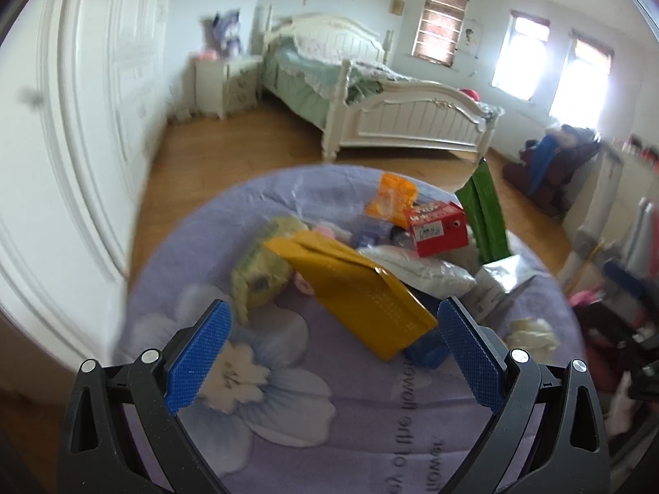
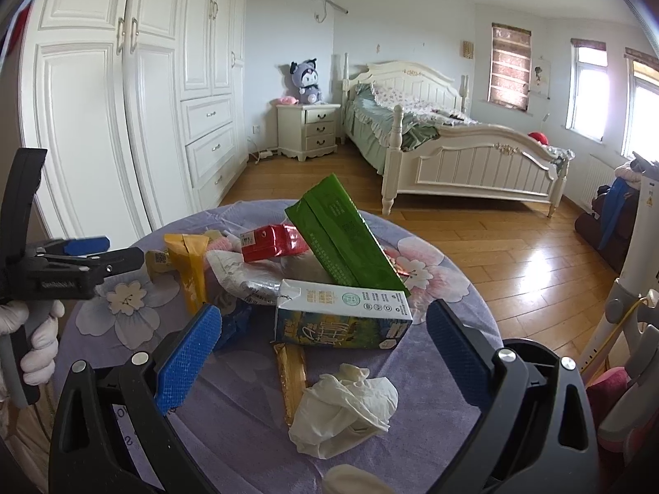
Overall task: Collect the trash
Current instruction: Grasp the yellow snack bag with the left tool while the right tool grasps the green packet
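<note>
While both grippers hang over the round bench [image 2: 465, 288] with its purple flowered cloth, I note that nothing is held: the left gripper [image 1: 333, 346] has its fingers spread wide and empty, and so does the right gripper [image 2: 325, 341].

Trash sits heaped mid-bench: milk carton [image 2: 344, 315], green packet [image 2: 346, 238] leaning upright behind it, red box [image 2: 272, 243], yellow envelope [image 1: 358, 288], and a crumpled tissue [image 2: 346, 407] at the near edge.

Key relation: the tissue lies directly ahead of and just below the right fingers, centred in their gap; the carton lies just beyond it, long axis crosswise to my approach. The right gripper is the nearer one to both. The yellow envelope lies ahead of the left fingers, its long axis slanting toward the right finger.

Judgement: tissue first, right side, short descent.
</note>
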Tool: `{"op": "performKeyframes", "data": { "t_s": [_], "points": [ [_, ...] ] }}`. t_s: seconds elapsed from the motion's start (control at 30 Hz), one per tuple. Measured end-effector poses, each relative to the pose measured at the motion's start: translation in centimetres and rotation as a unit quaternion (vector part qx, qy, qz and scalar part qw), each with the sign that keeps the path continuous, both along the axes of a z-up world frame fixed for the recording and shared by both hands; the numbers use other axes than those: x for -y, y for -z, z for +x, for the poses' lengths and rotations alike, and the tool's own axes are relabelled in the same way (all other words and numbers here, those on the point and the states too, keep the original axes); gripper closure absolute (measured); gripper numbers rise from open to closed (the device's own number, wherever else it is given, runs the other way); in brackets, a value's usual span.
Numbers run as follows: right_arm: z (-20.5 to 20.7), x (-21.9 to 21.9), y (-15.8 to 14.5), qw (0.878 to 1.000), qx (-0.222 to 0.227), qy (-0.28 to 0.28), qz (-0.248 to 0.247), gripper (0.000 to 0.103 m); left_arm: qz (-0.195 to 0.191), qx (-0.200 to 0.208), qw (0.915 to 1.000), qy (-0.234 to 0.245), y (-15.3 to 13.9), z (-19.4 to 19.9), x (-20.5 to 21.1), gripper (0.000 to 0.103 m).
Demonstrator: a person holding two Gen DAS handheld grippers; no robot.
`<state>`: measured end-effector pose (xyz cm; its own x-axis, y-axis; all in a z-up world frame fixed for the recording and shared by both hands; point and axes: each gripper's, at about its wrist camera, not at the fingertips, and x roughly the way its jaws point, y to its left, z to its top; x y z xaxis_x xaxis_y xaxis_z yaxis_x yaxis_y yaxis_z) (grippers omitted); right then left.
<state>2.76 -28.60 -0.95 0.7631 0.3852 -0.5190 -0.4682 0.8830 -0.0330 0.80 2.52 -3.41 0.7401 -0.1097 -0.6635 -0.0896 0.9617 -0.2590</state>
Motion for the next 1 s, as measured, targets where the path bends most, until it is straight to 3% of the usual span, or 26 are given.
{"op": "performKeyframes", "data": {
  "t_s": [0.1, 0.17, 0.3, 0.37, 0.4, 0.47, 0.57, 0.77, 0.93, 1.0],
  "points": [
    [2.0, 0.1, -1.2, 1.0, 0.012, -0.012, -0.01, 0.005, -0.104, -0.035, 0.9939, -0.004, 2.3, 1.1, -2.6, 0.004],
    [4.5, -0.5, -2.0, 0.999, 0.01, -0.025, -0.024, 0.005, -0.141, -0.047, 0.9888, 0.001, 3.3, 2.1, -3.0, 0.007],
    [10.3, -1.9, -1.3, 0.997, -0.03, -0.055, -0.044, 0.013, -0.176, -0.055, 0.9828, 0.01, 4.1, 4.4, -2.7, 0.015],
    [12.7, -2.3, -0.2, 0.995, -0.058, -0.063, -0.044, 0.027, -0.19, -0.063, 0.9799, 0.007, 4.6, 5.8, -2.7, 0.019],
    [14.0, -2.4, 0.5, 0.993, -0.08, -0.073, -0.04, 0.029, -0.196, -0.069, 0.9782, 0.006, 5.0, 6.6, -2.7, 0.025],
    [15.6, -2.6, 1.8, 0.99, -0.105, -0.085, -0.044, 0.044, -0.212, -0.086, 0.9735, 0.005, 5.8, 8.2, -2.6, 0.035],
    [16.2, -2.7, 3.3, 0.986, -0.126, -0.094, -0.048, 0.063, -0.211, -0.097, 0.9726, 0.002, 6.6, 9.6, -2.3, 0.04],
    [12.8, 0.1, 1.6, 0.992, -0.082, -0.094, 0.02, 0.085, -0.19, -0.051, 0.9804, -0.009, 5.1, 8.1, -2.0, 0.047],
    [8.8, 4.3, -1.5, 0.996, -0.009, -0.052, 0.076, 0.086, -0.136, 0.028, 0.9903, 0.009, -0.7, 5.6, -0.3, 0.048],
    [7.0, 6.8, -3.2, 0.995, 0.033, -0.011, 0.095, 0.086, -0.126, 0.067, 0.9888, 0.045, -4.0, 5.2, 1.8, 0.048]
  ]
}}
